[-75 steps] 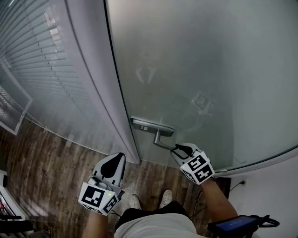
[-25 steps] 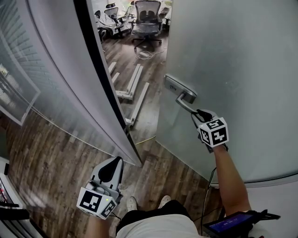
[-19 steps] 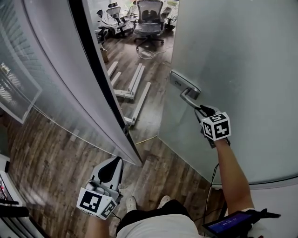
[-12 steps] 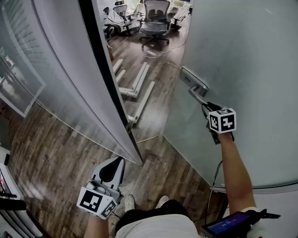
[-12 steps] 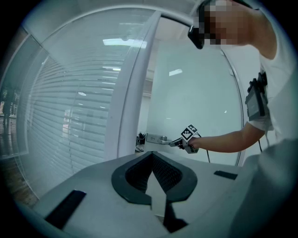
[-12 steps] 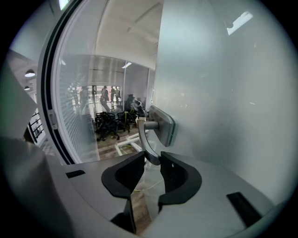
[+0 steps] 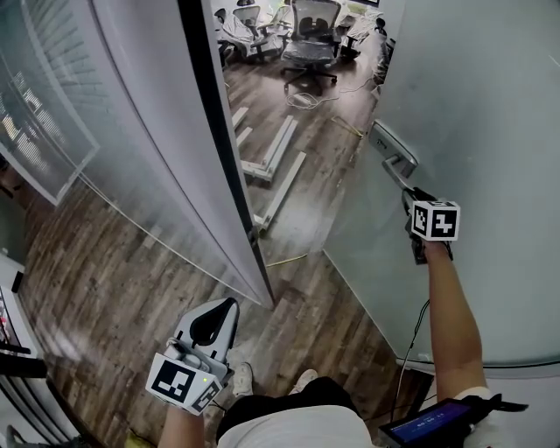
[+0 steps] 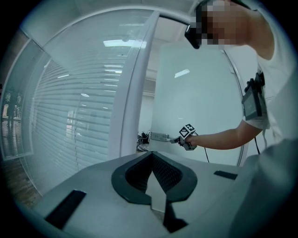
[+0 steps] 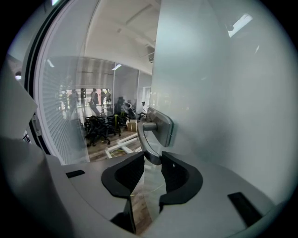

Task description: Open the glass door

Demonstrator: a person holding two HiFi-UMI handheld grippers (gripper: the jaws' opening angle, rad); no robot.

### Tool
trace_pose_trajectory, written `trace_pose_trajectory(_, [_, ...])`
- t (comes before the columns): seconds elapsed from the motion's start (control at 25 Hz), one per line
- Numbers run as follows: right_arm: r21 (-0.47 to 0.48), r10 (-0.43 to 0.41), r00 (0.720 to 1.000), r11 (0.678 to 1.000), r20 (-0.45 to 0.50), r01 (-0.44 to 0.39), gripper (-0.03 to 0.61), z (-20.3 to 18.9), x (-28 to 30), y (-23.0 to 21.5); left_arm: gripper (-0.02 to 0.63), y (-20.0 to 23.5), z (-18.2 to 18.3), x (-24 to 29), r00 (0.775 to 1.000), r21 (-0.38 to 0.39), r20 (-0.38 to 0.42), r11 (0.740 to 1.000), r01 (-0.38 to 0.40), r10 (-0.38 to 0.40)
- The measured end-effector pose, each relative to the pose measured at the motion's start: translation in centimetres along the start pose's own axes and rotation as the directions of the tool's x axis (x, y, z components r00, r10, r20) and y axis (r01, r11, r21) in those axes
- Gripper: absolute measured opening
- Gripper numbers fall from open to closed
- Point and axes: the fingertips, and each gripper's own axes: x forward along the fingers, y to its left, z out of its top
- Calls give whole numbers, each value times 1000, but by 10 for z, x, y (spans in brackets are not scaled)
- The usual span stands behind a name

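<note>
One door (image 7: 490, 105), frosted glass, fills the right side of the head view. It stands open: its free edge is well apart from the frame (image 7: 219, 131), the dark strip running down from top centre. The room beyond shows in the gap. One glass wall (image 7: 131, 166), with slatted blinds behind it, takes the left side. Wood-plank floor (image 7: 96, 289) covers the lower left and runs on through the gap.

Beyond the gap, top centre: chairs (image 7: 312, 24), three I can count, grouped close; cannot tell if more sit behind. Just below them, white bars (image 7: 284, 179) lie flat on the floor, at least three long ones, roughly parallel.

Bottom edge: the person's two shoes (image 7: 241, 378), side by side. One screen (image 7: 429, 422) at bottom right, by the hip.

Two grippers, one marker cube (image 7: 435, 220) on each.

Right gripper (image 7: 411, 194), right of centre, arm stretched out to the door. Its own view shows the jaws clenched on the end of the handle (image 7: 398, 173), one pad on each side of the lever, both touching it. One handle, one plate (image 7: 389, 143). The plate sits on the door near the free edge, and the lever runs from it down toward the gripper.

Left gripper (image 7: 224, 308), lower left, well apart from the door, over the floor near the foot of the wall. Its own view shows the pads closed together at the tips, nothing between them.
</note>
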Motion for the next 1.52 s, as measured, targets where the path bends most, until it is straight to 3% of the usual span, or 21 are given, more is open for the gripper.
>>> trace_pose_trajectory(0.2, [38,-60,998,998,35,59,112,5,-11,-17,0,-5,3,-6,1000,-4,1,1000,-1,1])
trace_pose_trajectory(0.44, [63,-104,978,994,182,94,112,18,-61,-22,0,-3,-1,3,999,14,15,999,35,-35])
trace_pose_trajectory(0.72, [13,-70,923,997,378,70,63,67,-152,29,0,-1,22,0,994,26,34,994,107,-108])
trace_pose_trajectory(0.92, [19,-84,881,996,466,85,3,65,-223,58,0,-12,23,0,979,62,51,979,192,-195])
trace_pose_trajectory(1.36, [66,-140,831,990,538,124,2,39,-330,173,0,8,31,-27,931,122,81,930,346,-356])
trace_pose_trajectory(1.52, [82,-105,833,994,543,71,2,30,-346,211,0,19,33,-39,917,152,92,916,372,-388])
